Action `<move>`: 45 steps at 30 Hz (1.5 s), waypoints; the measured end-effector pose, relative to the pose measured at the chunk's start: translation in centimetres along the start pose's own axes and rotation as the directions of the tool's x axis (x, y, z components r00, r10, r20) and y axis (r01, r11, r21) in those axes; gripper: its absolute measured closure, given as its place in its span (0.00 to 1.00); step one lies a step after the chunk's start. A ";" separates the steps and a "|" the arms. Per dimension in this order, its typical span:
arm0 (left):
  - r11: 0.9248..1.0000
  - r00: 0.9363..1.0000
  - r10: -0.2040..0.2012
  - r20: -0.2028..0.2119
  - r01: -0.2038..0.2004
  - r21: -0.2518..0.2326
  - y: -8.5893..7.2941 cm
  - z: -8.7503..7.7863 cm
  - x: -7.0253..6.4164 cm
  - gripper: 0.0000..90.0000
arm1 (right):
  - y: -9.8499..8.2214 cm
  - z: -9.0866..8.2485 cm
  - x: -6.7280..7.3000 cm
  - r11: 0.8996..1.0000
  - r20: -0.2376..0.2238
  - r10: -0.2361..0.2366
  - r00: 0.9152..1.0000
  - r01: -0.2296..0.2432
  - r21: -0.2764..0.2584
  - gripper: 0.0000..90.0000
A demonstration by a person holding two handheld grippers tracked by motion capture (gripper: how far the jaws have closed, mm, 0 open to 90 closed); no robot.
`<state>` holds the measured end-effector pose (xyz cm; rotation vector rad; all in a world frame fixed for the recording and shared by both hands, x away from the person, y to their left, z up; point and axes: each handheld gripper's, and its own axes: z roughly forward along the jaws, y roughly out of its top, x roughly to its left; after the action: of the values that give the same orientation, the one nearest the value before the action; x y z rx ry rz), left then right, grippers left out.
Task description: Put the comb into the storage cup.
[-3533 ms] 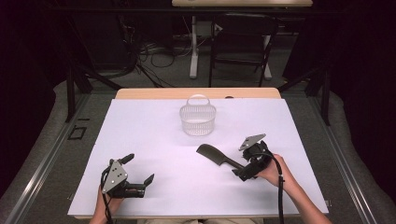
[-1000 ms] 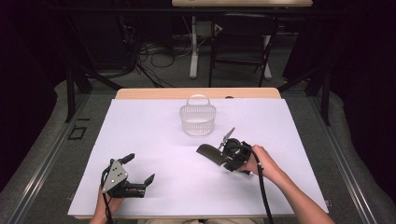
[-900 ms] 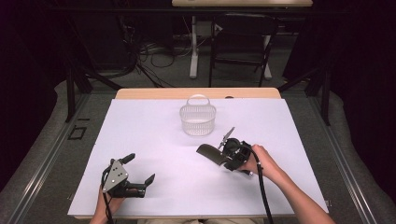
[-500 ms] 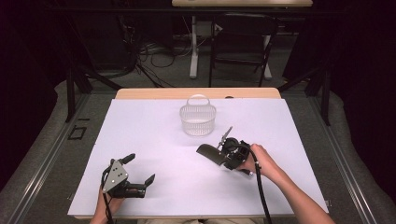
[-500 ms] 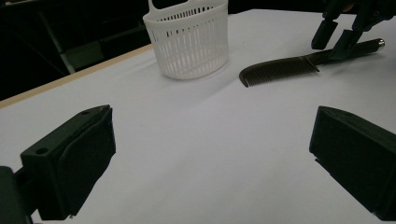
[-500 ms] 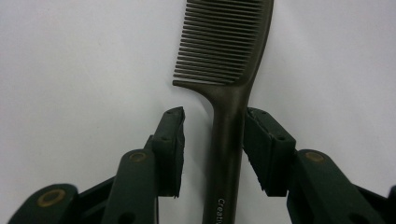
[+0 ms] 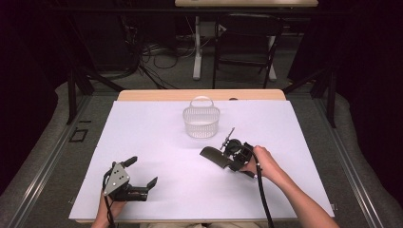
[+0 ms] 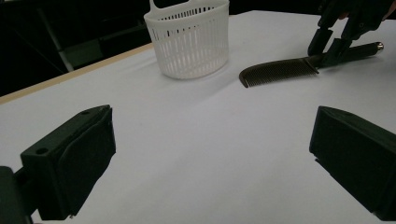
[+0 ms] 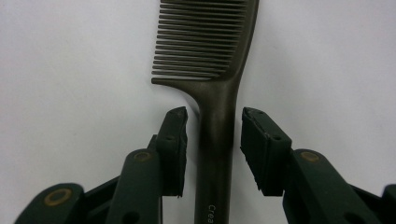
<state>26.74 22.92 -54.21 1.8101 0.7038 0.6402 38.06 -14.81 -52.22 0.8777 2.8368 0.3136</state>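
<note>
Comb [image 9: 219, 70] lies flat on white tabletop [image 7: 157, 137], just in front of white basket [image 7: 201, 121]. Right hand-held gripper [image 9: 212, 140] straddles comb handle, jaws just been closing, small gaps both sides, pads not yet touching. Left hand-held gripper [image 7: 142, 178] rests near front edge, wide open, nothing in it.

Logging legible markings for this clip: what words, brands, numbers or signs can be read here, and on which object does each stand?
"Crea": pale letters on the comb handle, running along it and cut off at the bottom edge of the right gripper view; the rest cannot be read.
White basket: no text that can be seen.
</note>
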 end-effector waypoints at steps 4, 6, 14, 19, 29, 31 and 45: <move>1.000 1.000 -0.001 0.002 0.001 0.002 0.0 0.0 0.0 0.01 | 0.2 0.4 0.0 1.000 -0.004 0.016 1.000 -0.016 0.017 0.71; 1.000 1.000 -0.011 0.008 0.011 0.002 0.0 0.0 0.0 0.01 | 0.3 0.4 -0.1 1.000 0.001 0.012 1.000 -0.012 0.022 0.73; 1.000 1.000 -0.017 0.008 0.017 0.001 0.0 0.0 0.1 0.01 | 0.1 0.7 -0.5 0.998 -0.022 0.064 0.998 -0.064 0.012 0.78; 1.000 1.000 -0.015 0.006 0.015 0.005 0.0 0.0 0.1 0.01 | -0.1 0.7 -0.9 0.996 -0.055 0.088 0.995 -0.088 -0.001 0.80; 1.000 1.000 -0.015 0.003 0.015 0.006 -0.1 0.0 0.1 0.01 | -0.6 0.1 -0.9 0.994 -0.067 0.092 0.994 -0.095 -0.055 0.80; 1.000 1.000 -0.009 0.001 0.009 0.009 0.0 0.0 0.1 0.01 | -0.8 -0.2 -0.8 0.994 -0.068 0.088 0.994 -0.092 -0.066 0.81; 1.000 1.000 -0.011 0.002 0.011 0.005 0.0 0.0 0.1 0.01 | -2.0 -2.0 -1.2 0.983 -0.077 0.089 0.993 -0.100 -0.152 0.81</move>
<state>26.79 23.00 -54.23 1.8099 0.7141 0.6300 37.54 -17.38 -50.70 0.9883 2.7917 0.5802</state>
